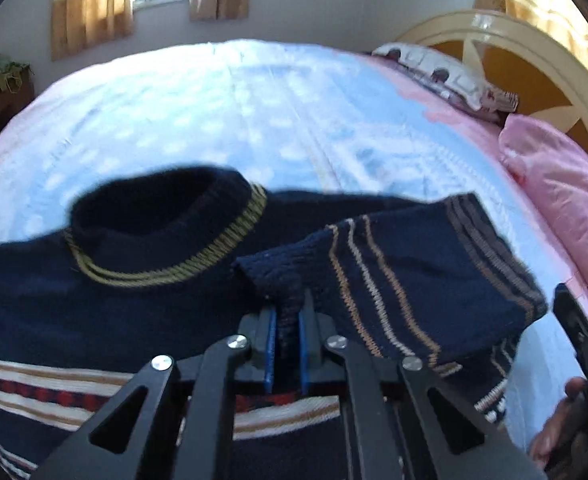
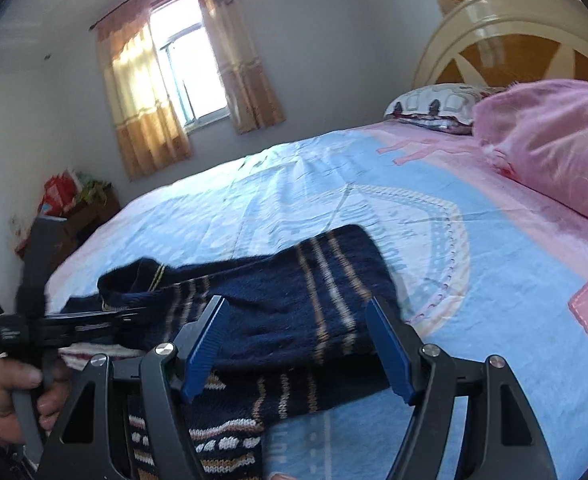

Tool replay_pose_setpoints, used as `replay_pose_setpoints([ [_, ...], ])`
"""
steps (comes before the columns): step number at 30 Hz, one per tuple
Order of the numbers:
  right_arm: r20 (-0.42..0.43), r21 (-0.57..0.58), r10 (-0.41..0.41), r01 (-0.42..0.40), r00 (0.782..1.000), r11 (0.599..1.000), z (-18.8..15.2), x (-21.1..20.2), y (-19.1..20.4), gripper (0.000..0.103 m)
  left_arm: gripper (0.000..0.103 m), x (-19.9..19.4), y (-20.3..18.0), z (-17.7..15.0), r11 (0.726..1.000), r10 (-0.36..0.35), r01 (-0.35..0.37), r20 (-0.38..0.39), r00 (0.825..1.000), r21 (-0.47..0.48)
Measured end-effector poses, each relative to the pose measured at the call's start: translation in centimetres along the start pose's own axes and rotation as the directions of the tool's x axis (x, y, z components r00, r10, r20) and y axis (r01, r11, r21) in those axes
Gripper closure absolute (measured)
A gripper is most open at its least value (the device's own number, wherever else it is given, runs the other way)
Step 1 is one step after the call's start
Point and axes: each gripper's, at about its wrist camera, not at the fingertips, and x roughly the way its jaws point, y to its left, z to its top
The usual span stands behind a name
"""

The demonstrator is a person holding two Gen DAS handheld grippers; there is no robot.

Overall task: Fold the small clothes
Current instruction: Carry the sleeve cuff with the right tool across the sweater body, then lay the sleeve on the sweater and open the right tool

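Observation:
A navy knit sweater with a yellow-striped collar lies flat on the bed. Its tan-striped sleeve is folded across the body. My left gripper is shut on the dark cuff end of that sleeve, and knit shows between the blue pads. In the right wrist view my right gripper stands open just over the sleeve, its pads clear of the fabric on both sides. A hand holds the left gripper at the left of that view.
The sweater rests near the front edge of a blue and pink bedsheet. A pink pillow and a patterned pillow lie by the cream headboard on the right. A cluttered bedside stand sits beyond the bed's left side.

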Motion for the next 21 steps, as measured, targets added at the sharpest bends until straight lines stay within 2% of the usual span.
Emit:
replay_pose_setpoints([
  [4,0.019,0.043,-0.011,0.01,1.0,0.999,0.1,-0.1,-0.9,0.032,0.094,-4.5,3.9,0.6,1.0,0.023,-0.022,0.047,0.999,-0.015],
  [11,0.013,0.005,0.001,-0.001,1.0,1.0,0.0,0.1,-0.3,0.031,0.094,-7.6,10.1,1.1,0.992,0.124,-0.121,0.072,0.99,-0.042],
  [14,0.015,-0.007,-0.003,0.003,1.0,1.0,-0.1,0.1,0.0,0.03,0.094,-7.5,12.3,0.9,0.988,0.136,-0.131,0.057,0.989,-0.078],
  [16,0.014,-0.009,-0.002,0.002,1.0,1.0,-0.2,0.1,0.0,0.027,0.094,-7.3,13.2,0.6,0.986,0.151,-0.146,0.051,0.987,-0.082],
  [21,-0.014,-0.025,0.008,-0.009,1.0,1.0,-0.3,0.7,0.2,0.027,0.094,-5.5,15.0,-0.6,0.979,0.189,-0.188,0.013,0.982,-0.074],
])
